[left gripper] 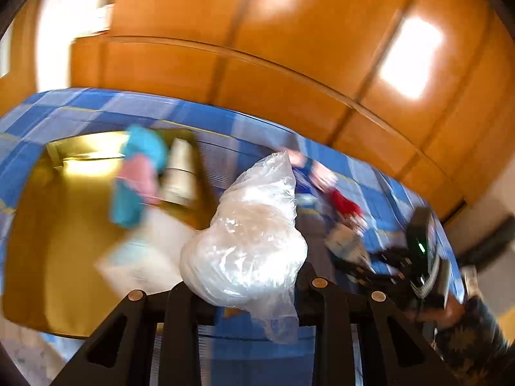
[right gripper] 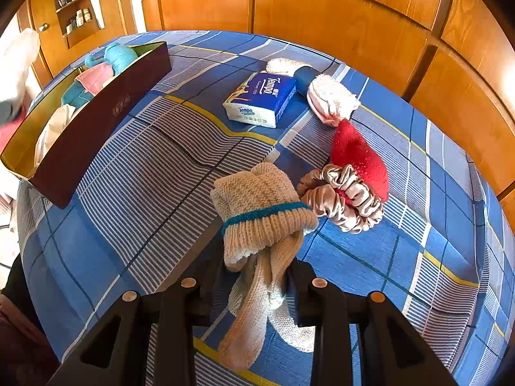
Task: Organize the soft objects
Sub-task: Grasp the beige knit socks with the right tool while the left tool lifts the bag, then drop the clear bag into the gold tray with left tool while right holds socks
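Right hand-held gripper (right gripper: pixel 257 284) clamps a beige knit sock (right gripper: pixel 262 212); left hand-held gripper (left gripper: pixel 249 284) clamps a clear plastic bag (left gripper: pixel 248 234), box (left gripper: pixel 38 241) at 9 o'clock.

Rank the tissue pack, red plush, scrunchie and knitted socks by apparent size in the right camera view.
1. Knitted socks, though nearest the camera
2. Tissue pack
3. Red plush and scrunchie: too alike to rank

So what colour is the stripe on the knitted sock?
Teal, around the cuff of the beige sock; clearest in the right wrist view.
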Available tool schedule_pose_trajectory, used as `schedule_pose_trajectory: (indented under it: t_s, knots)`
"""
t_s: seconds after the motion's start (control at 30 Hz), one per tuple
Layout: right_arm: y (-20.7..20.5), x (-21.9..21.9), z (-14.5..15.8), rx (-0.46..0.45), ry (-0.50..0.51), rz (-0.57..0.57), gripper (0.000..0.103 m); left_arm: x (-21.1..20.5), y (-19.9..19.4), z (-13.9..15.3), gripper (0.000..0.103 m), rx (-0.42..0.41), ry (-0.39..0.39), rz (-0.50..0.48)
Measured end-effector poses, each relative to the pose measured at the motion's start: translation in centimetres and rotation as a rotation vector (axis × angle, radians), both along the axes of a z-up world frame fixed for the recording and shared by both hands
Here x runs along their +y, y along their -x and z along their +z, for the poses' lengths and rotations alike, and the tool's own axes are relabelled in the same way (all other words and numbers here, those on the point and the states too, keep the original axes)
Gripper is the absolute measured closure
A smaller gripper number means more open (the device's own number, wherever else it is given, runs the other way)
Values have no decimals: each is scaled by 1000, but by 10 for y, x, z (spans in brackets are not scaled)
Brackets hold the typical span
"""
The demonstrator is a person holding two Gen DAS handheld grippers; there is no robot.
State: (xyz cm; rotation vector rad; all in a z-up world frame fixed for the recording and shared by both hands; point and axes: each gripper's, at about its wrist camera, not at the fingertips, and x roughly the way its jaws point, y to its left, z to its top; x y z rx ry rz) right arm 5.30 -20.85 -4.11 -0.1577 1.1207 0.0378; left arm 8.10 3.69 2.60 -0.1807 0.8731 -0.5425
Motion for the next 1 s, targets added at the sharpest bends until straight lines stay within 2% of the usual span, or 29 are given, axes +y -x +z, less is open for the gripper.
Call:
schedule_pose_trajectory:
  t_s: [0.1,0.2,0.37,0.47,0.63,0.83,0.93,1.0]
  knots:
    - [1,1,0,-2,4,-2,72,39,-18,1,73,8,-13,104]
    - [1,2,0,-2,2,-2,72,79,-46,-10,73,62,-35,210]
    - [0,2,0,-1,-2,-2,72,108,-88,-31,73,134,-62,312]
    - [1,2,0,-1,-3,-2,72,112,-115,-44,73,166,-85,343]
    - [0,1,0,-2,-5,-6,72,101,-148,-66,73,212,-139,331]
    - [1,1,0,-2,-3,-5,72,83,-174,-79,72,207,-208,312]
    - [0,2,0,-4,-5,-3,71,81,-186,-89,69,231,-219,321]
    - [0,2,-1,-4,-6,-3,71,81,-188,-92,58,241,-223,321]
